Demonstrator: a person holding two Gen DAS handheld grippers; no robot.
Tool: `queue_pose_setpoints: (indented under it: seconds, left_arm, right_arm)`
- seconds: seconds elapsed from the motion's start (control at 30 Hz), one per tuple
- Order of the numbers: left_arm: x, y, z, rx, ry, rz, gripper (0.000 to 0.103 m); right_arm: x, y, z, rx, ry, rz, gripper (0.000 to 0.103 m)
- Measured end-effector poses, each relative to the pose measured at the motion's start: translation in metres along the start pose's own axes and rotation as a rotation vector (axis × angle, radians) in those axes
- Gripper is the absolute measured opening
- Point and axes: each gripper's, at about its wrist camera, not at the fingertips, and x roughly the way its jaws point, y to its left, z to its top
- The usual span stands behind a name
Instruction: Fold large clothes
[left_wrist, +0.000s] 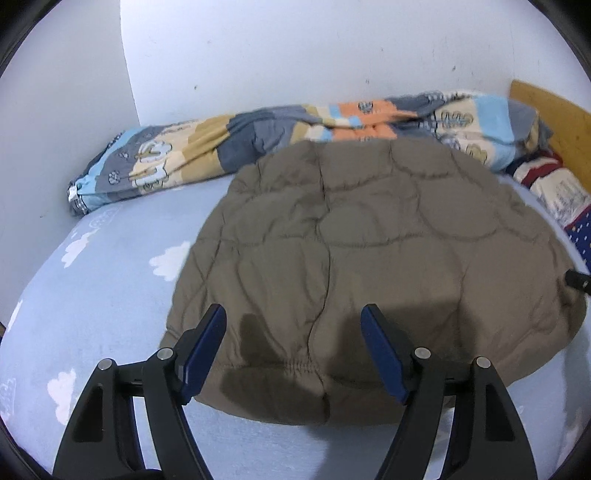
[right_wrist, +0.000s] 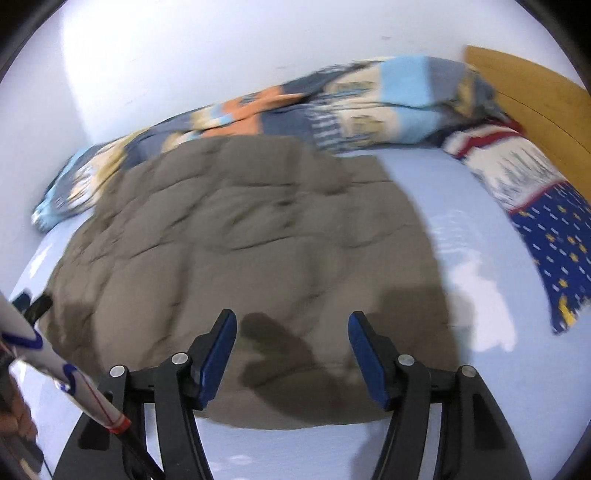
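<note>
A brown quilted jacket (left_wrist: 369, 236) lies folded into a broad pad on the light blue sheet (left_wrist: 110, 280) printed with white clouds. My left gripper (left_wrist: 293, 312) hovers open over the jacket's near edge, towards its left side, and its blue pads (left_wrist: 207, 350) hold nothing. Over the same near edge, towards the right side of the jacket (right_wrist: 240, 236), my right gripper (right_wrist: 293, 317) stands open and empty. Both cast shadows on the cloth. The left view catches a black tip of the right gripper (left_wrist: 576, 280) at the jacket's right edge. A white patterned sleeve (right_wrist: 44, 354) crosses the right view's lower left.
A rolled patchwork blanket (left_wrist: 258, 136) in blue, orange and beige lies along the white wall behind the jacket. A navy, red and white pillow (right_wrist: 535, 206) rests at the right against a wooden headboard (right_wrist: 535, 96). Bare sheet shows left of the jacket and between jacket and pillow.
</note>
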Motion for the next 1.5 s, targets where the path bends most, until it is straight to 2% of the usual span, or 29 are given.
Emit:
queue_pose_setpoints:
  seconds: [0.1, 0.17, 0.57, 0.63, 0.77, 0.83, 0.93, 1.1, 1.3, 1.5]
  left_arm:
    - [0.011, 0.004, -0.002, -0.021, 0.04, -0.008, 0.075]
    - [0.016, 0.008, -0.003, -0.031, 0.056, -0.013, 0.075]
    - [0.023, 0.011, -0.005, -0.025, 0.083, -0.02, 0.075]
    - [0.024, 0.01, -0.006, -0.021, 0.085, -0.018, 0.075]
    - [0.024, 0.01, -0.006, -0.027, 0.087, -0.018, 0.075]
    - [0.025, 0.01, -0.007, -0.026, 0.086, -0.015, 0.075]
    - [0.025, 0.01, -0.007, -0.025, 0.087, -0.015, 0.075]
    - [0.025, 0.01, -0.007, -0.026, 0.091, -0.017, 0.075]
    - [0.026, 0.01, -0.007, -0.023, 0.099, -0.017, 0.076]
    - [0.026, 0.009, -0.008, -0.016, 0.107, -0.013, 0.077]
  right_arm:
    - [0.01, -0.022, -0.003, 0.069, 0.039, -0.029, 0.068]
    - [0.021, -0.032, -0.006, 0.099, 0.079, -0.017, 0.067]
    - [0.036, -0.033, -0.007, 0.103, 0.121, -0.031, 0.07]
    - [0.029, -0.028, -0.005, 0.097, 0.094, -0.052, 0.07]
    - [0.006, -0.008, -0.001, 0.019, -0.025, -0.048, 0.07]
    - [-0.002, 0.004, 0.0, -0.02, -0.076, -0.022, 0.07]
    - [-0.003, 0.021, -0.001, -0.072, -0.092, 0.045, 0.07]
    - [0.01, 0.033, -0.008, -0.108, -0.049, 0.078, 0.07]
    - [0.025, 0.031, -0.015, -0.082, 0.018, 0.11, 0.07]
    - [0.032, 0.031, -0.019, -0.084, 0.048, 0.109, 0.074]
